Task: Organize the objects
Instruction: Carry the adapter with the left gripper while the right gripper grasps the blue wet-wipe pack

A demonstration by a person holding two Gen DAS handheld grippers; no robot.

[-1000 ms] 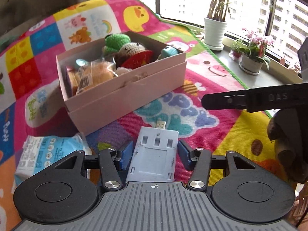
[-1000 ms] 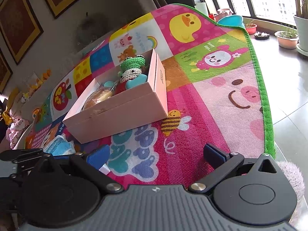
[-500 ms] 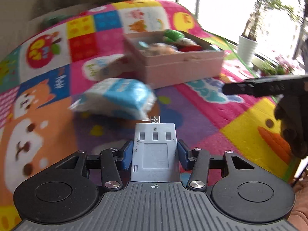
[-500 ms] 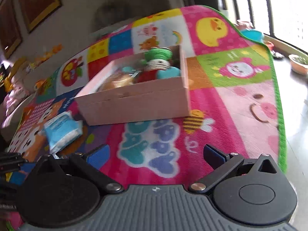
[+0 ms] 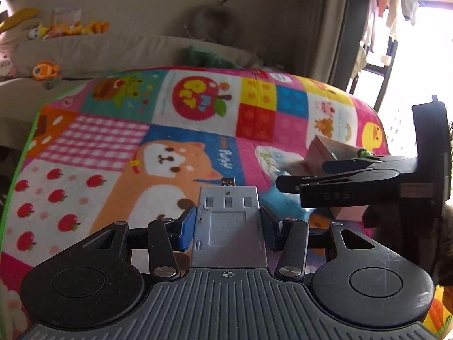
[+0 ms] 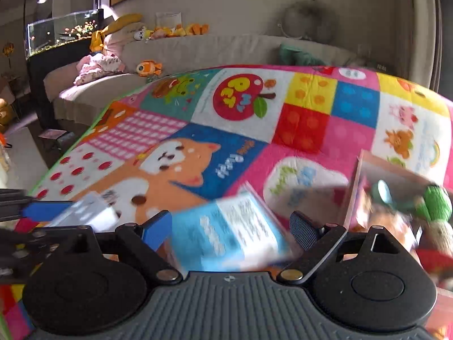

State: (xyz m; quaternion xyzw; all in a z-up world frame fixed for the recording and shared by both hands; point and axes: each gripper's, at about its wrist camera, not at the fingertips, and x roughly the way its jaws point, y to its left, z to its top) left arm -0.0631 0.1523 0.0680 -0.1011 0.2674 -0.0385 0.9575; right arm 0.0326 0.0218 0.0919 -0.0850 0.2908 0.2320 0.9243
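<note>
My left gripper point(image 5: 228, 223) is shut on a flat grey device with a USB plug point(image 5: 229, 221), held above the colourful play mat point(image 5: 113, 153). My right gripper point(image 6: 230, 226) is open, its jaws on either side of a blue and white tissue pack point(image 6: 232, 232) that lies on the mat; the pack is blurred. The pink box point(image 6: 396, 198) holding a green crochet toy point(image 6: 436, 205) and other items is at the right. In the left wrist view the right gripper's side point(image 5: 354, 178) covers most of the box point(image 5: 322, 153).
The mat point(image 6: 240, 107) covers the surface, with a green edge at left. A beige sofa point(image 6: 198, 51) with plush toys stands behind. A fish tank point(image 6: 62, 31) is at far left. The left gripper shows at the left edge of the right wrist view point(image 6: 42, 212).
Both grippers have swung left, away from the window and box. The right gripper has come down over the tissue pack. The left keeps its hold on the grey device.
</note>
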